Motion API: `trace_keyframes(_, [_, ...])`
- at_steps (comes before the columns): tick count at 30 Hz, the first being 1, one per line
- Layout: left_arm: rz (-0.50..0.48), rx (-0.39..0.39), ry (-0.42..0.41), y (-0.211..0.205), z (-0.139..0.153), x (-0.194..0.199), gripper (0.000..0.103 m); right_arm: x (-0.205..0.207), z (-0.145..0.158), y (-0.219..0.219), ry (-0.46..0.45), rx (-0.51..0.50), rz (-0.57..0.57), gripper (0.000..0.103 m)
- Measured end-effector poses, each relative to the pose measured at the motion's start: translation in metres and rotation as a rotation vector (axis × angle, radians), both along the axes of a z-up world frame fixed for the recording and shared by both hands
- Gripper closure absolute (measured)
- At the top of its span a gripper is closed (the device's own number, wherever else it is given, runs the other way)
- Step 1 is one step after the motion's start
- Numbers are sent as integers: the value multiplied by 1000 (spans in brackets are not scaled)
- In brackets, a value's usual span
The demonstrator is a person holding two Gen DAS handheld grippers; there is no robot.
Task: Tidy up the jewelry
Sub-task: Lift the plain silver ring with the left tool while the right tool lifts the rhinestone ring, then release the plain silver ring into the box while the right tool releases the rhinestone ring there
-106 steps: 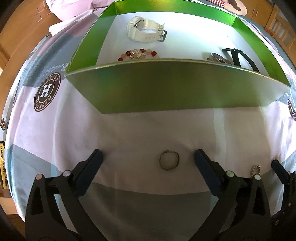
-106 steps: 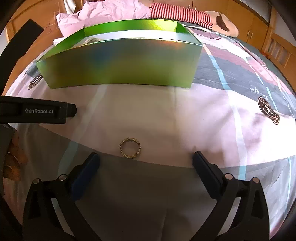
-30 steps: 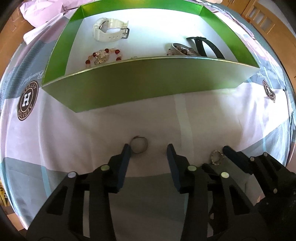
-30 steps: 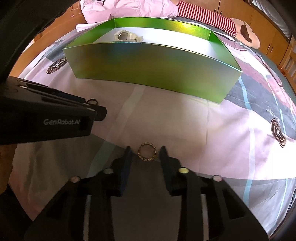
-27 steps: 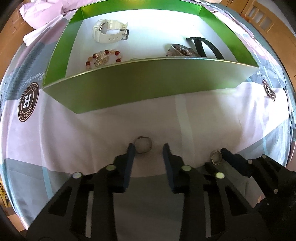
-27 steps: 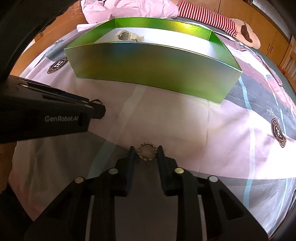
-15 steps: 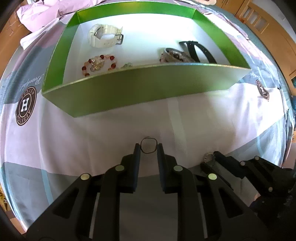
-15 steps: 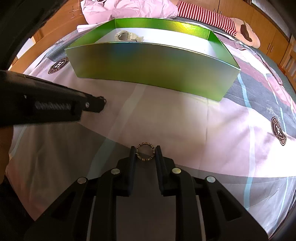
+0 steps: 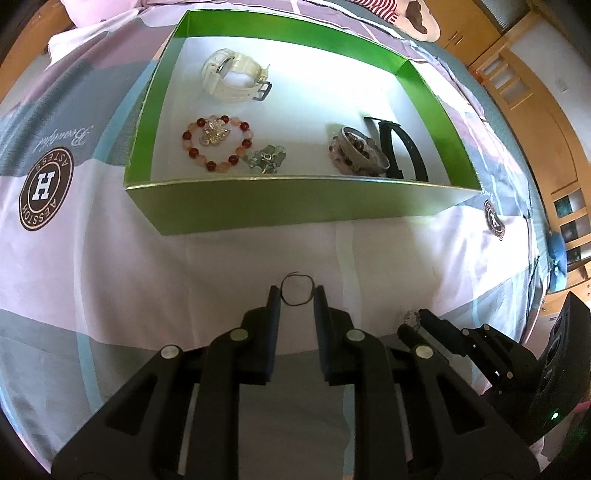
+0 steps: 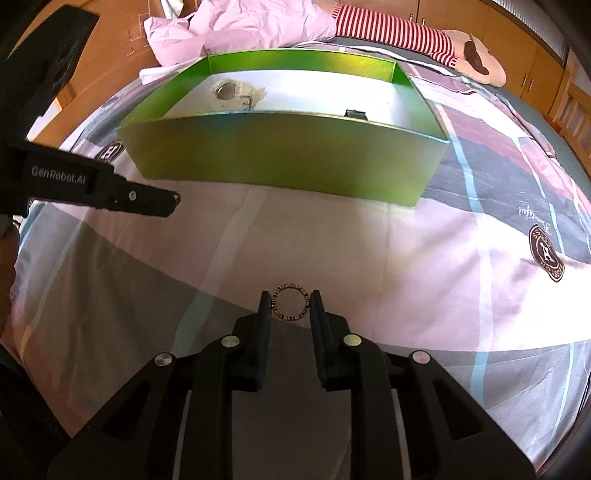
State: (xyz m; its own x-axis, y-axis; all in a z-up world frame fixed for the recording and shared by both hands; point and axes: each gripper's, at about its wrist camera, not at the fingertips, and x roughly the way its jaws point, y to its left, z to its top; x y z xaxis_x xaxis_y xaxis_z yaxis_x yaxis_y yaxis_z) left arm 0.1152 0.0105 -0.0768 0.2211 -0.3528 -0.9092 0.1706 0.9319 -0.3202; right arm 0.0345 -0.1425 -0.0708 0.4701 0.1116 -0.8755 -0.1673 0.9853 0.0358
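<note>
My left gripper [image 9: 296, 291] is shut on a thin dark wire ring [image 9: 291, 302], held above the bedsheet in front of the green box [image 9: 295, 206]. My right gripper [image 10: 290, 300] is shut on a studded gold ring [image 10: 280, 314], also lifted off the sheet. The box holds a white watch [image 9: 232, 75], a red bead bracelet [image 9: 216, 144], a silver charm [image 9: 266, 158], a beaded bangle [image 9: 356, 151] and a black watch [image 9: 400, 151]. The left gripper shows in the right wrist view [image 10: 173, 201]. The right gripper shows in the left wrist view [image 9: 412, 319].
The box stands on a bed with a pink, grey and white sheet [image 9: 110, 258] printed with round brown logos [image 9: 44, 188]. A crumpled pink cloth [image 10: 236, 26] and a striped plush toy [image 10: 424, 35] lie behind the box. Wooden furniture [image 9: 535, 110] stands at the right.
Both grippers closed on their rings, then lifted them off the sheet. The left gripper has risen higher and now looks down into the box.
</note>
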Motion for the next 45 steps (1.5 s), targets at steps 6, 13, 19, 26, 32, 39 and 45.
trace_keyframes(6, [-7, 11, 6, 2, -3, -1, 84, -2, -5, -2, 21, 3, -5, 82])
trace_keyframes(13, [-24, 84, -15, -10, -5, -4, 84, -2, -8, 0, 26, -1, 1, 82])
trace_keyframes(19, [-36, 149, -120, -18, 11, -10, 84, 2, 6, 0, -13, -7, 3, 82])
trace_keyframes(26, [-44, 147, -170, -18, 23, -11, 84, 7, 12, 5, -24, -9, 13, 82])
trace_keyframes(32, [-18, 123, -237, -13, 37, -12, 84, 10, 28, 4, -63, 13, 18, 82])
trace_keyframes(39, [69, -20, -326, 8, 82, 18, 85, 51, 87, -13, -213, 71, -17, 82])
trace_keyframes(45, [116, 61, -350, 6, 70, 58, 85, 105, 71, -10, -189, 61, -37, 82])
